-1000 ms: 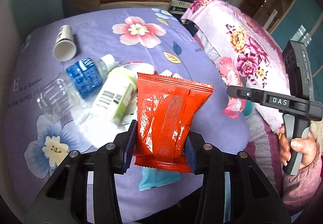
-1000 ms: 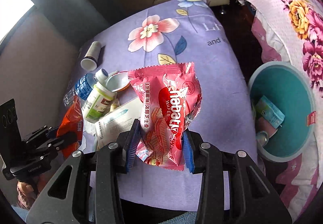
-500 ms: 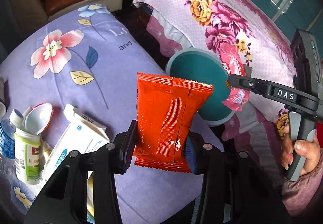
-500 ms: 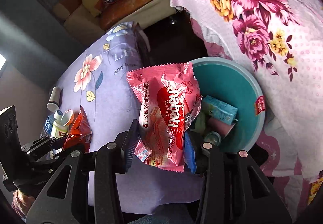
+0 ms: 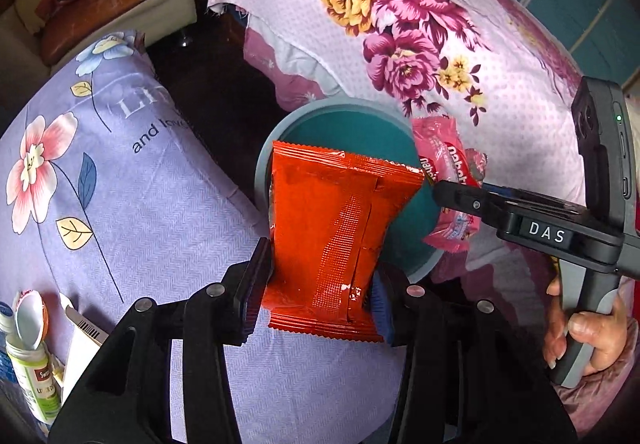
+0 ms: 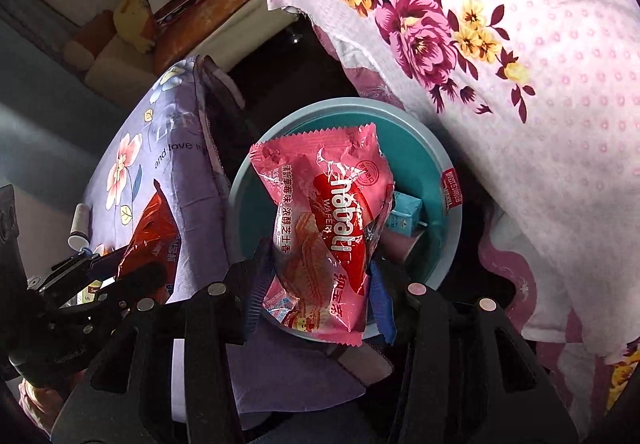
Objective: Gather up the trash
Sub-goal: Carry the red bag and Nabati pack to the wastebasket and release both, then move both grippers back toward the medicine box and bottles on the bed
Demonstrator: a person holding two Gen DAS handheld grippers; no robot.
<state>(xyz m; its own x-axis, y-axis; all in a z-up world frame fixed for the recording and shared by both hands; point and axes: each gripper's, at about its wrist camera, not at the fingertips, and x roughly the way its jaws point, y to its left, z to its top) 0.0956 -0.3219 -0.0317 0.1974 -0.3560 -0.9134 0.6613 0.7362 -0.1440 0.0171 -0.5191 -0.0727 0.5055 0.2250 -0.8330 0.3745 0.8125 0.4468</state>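
Observation:
My left gripper point(image 5: 320, 278) holds a red snack packet point(image 5: 336, 240) upright between its pads, just over the near rim of a teal bin point(image 5: 266, 159); its jaws are opening, with the pads still on the packet. My right gripper point(image 6: 316, 278) holds a pink wafer packet point(image 6: 328, 228) above the bin point(image 6: 440, 163); its jaws are opening too, the packet still touching both pads. Each wrist view shows the other gripper from the side: the right gripper point(image 5: 452, 199) with the pink packet point(image 5: 448, 179), and the left gripper point(image 6: 136, 272) with the red packet point(image 6: 152, 228).
A teal carton point(image 6: 406, 213) lies in the bin. The purple flowered table cover point(image 5: 120, 203) carries a green-labelled bottle point(image 5: 36, 384) and a white box point(image 5: 80, 344) at its left edge. A pink flowered cloth point(image 5: 440, 43) rises behind the bin. A hand point(image 5: 580, 328) grips the right handle.
Both grippers have swung right from over the trash on the table to above the teal bin, carrying their packets. The pads now stand slightly wider apart.

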